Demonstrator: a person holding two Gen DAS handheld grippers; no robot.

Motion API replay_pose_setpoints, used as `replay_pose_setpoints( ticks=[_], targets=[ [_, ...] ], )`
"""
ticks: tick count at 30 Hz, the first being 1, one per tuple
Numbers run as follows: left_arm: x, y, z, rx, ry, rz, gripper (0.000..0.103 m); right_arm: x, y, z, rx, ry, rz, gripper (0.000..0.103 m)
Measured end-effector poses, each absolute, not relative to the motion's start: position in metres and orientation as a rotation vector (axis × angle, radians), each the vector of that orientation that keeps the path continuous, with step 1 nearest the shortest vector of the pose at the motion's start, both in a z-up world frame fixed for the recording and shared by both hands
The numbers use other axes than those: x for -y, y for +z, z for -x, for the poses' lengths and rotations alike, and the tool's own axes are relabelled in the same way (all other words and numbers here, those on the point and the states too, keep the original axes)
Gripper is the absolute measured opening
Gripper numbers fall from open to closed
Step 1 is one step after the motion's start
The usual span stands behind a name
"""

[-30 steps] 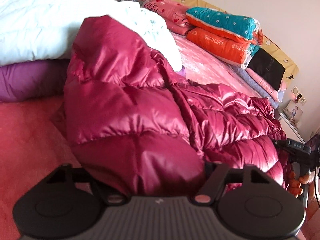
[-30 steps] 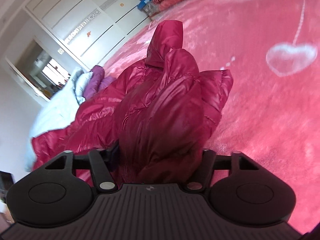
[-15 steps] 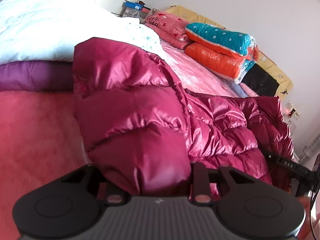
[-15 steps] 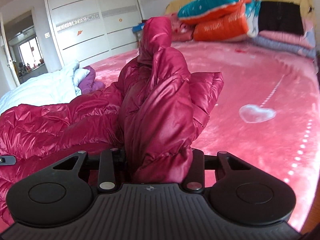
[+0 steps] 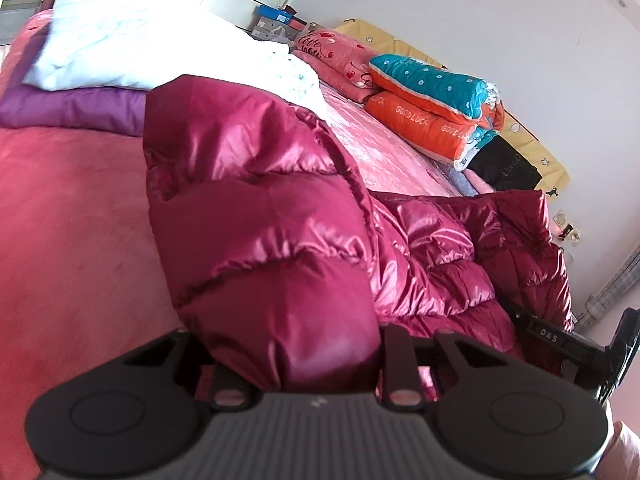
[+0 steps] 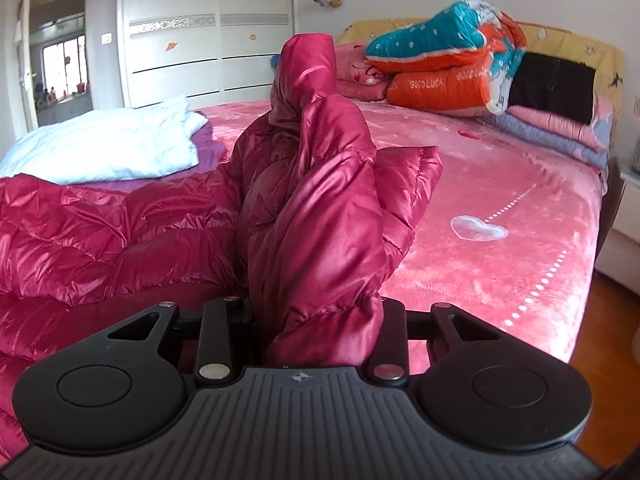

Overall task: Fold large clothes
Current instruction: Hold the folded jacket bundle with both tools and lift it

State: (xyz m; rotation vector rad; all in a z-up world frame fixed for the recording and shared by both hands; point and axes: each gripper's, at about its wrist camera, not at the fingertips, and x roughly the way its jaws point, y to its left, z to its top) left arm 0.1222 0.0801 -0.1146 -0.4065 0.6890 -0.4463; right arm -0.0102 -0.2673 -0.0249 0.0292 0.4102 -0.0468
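Both grippers have a bunched-up wad of the shiny red puffer jacket (image 5: 280,240) clamped in them right now. The left gripper (image 5: 298,360) has closed in over the last moment and is squeezing a fat quilted section at the bottom middle of its view. The right gripper (image 6: 316,332) has also just been narrowing, with a thick fold standing up between its jaws at the centre of its frame. Neither is fully closed; the padding fills the gap.

The rest of the jacket sprawls over the pink bedspread (image 6: 500,184), trailing to the lower left of the right view and to the right side of the left view.

What could go wrong, as I see it:

1. That fabric looks slick and puffy, so I'd guess the wad can squirt out of the jaws once it's pulled taut, especially since each grip is on a lump and not a flat edge.
2. I can't tell which part each gripper has (hem, sleeve, collar?). If they're not matching corners, the fold will come out lopsided.
3. The white duvet (image 5: 140,40) and purple blanket (image 5: 72,108) sit just beside the jacket in the upper left of the left view. Swinging the jacket that way could drag or snag them.
4. The loose part hangs near the bed edge at the right of the left view, so it might slide off.
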Motion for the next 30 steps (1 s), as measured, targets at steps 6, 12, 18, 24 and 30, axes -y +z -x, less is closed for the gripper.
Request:
replay_pose_setpoints(
  ticks=[6,12,18,24,30],
  targets=[
    [-0.096,-0.101,-0.088,-0.656,-0.435,0.410,0.023,0.243,-0.019,0.048,-0.389,-0.055,0.056,0.043],
    [-0.124,-0.070,-0.058,-0.571,-0.426,0.427,0.021,0.225,0.006,0.080,-0.323,-0.038,0.139,0.042],
    [-0.158,-0.021,-0.037,-0.461,-0.408,0.416,0.021,0.205,0.057,0.099,-0.218,0.013,0.151,0.041],
    [-0.189,0.038,-0.029,-0.347,-0.382,0.366,0.021,0.184,0.109,0.091,-0.102,0.066,0.171,0.041],
    [-0.212,0.078,-0.040,-0.263,-0.355,0.345,0.021,0.165,0.151,0.068,-0.018,0.105,0.202,0.040]
  ],
)
